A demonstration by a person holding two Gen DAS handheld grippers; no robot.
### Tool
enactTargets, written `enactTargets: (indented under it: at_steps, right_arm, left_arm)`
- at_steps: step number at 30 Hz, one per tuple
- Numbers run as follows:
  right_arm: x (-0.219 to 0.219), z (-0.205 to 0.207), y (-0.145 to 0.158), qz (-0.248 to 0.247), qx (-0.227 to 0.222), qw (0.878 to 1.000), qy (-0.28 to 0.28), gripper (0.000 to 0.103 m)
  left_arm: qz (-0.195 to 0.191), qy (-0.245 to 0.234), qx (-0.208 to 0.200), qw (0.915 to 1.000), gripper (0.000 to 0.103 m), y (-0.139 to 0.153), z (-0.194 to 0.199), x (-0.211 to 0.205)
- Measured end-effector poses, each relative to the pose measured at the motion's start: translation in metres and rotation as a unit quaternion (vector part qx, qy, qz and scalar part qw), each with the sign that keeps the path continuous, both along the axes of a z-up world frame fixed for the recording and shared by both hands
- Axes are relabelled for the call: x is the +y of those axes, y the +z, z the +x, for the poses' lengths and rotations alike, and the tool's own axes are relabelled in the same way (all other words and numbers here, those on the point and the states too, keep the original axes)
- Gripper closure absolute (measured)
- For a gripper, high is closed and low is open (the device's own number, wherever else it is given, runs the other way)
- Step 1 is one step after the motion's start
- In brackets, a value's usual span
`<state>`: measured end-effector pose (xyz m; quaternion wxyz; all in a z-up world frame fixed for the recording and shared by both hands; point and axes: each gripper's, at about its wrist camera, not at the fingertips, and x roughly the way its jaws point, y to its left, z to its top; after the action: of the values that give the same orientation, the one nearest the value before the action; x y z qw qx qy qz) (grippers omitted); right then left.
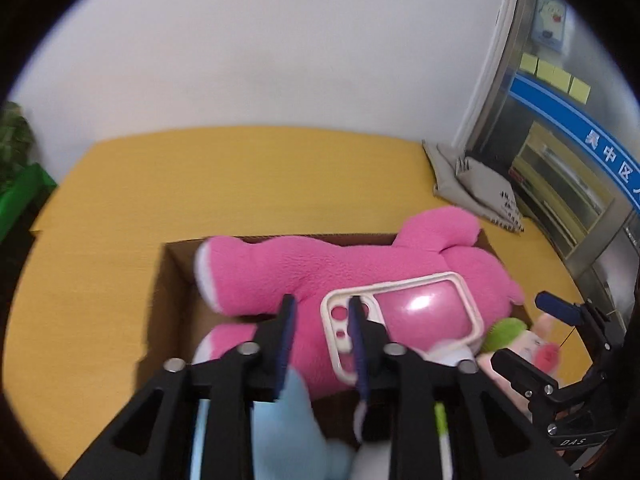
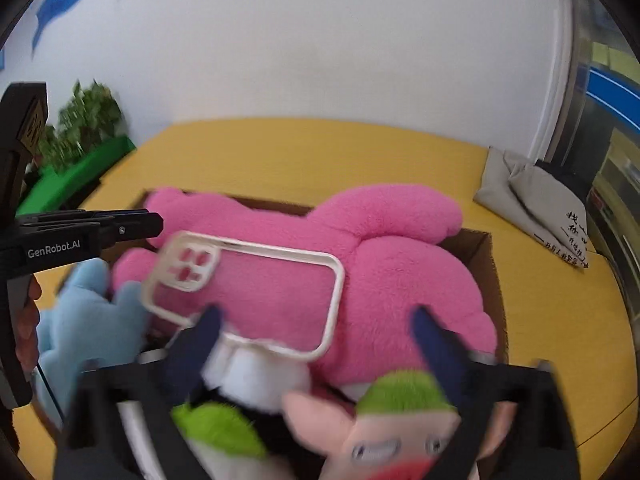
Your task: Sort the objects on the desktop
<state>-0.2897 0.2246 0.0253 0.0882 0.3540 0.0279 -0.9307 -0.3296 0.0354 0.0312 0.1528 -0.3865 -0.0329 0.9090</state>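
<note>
A cardboard box [image 1: 168, 280] [image 2: 490, 264] on the yellow table holds a big pink plush [image 1: 280, 272] [image 2: 400, 248], a light blue plush [image 1: 288, 420] [image 2: 80, 304] and a green-haired doll [image 2: 384, 420] [image 1: 520, 344]. A clear white-rimmed phone case [image 1: 404, 312] [image 2: 248, 288] lies on the pink plush. My left gripper [image 1: 322, 344] hovers open over the box, its right finger [image 1: 358, 344] over the case's camera end. My right gripper [image 2: 316, 344] is open and empty just above the doll and the case's near edge.
A grey cloth bag [image 1: 472, 184] [image 2: 536, 200] lies at the table's back right. A green planter with leaves [image 2: 80, 152] [image 1: 20, 184] stands at the left. A white wall is behind; a glass door [image 1: 568, 140] is on the right.
</note>
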Motion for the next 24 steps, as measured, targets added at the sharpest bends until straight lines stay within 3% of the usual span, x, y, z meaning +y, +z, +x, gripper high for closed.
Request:
enactTargets:
  at_steps: [1, 3, 5, 14, 24]
  right_arm:
    - [-0.002, 0.016, 0.006, -0.001, 0.011, 1.000, 0.002, 0.000]
    - [-0.004, 0.046, 0.018, -0.001, 0.031, 1.000, 0.001, 0.000]
    - [-0.005, 0.093, 0.033, -0.006, 0.060, 0.998, -0.009, 0.000]
    - [-0.024, 0.237, 0.052, -0.011, 0.127, 0.992, -0.012, 0.000]
    - [-0.027, 0.311, 0.039, -0.043, 0.127, 0.991, 0.004, 0.000]
  left_arm:
    - [0.008, 0.007, 0.021, 0.9997, 0.056, 0.011, 0.024, -0.007]
    - [0.026, 0.019, 0.064, 0.9974, 0.021, 0.031, 0.074, -0.019]
    - [0.036, 0.029, 0.108, 0.9931, 0.020, 0.042, 0.132, -0.028]
    - [0.063, 0.087, 0.119, 0.9871, 0.020, 0.019, 0.276, -0.053]
    - [0.013, 0.120, 0.163, 0.9792, 0.020, 0.019, 0.339, -0.051]
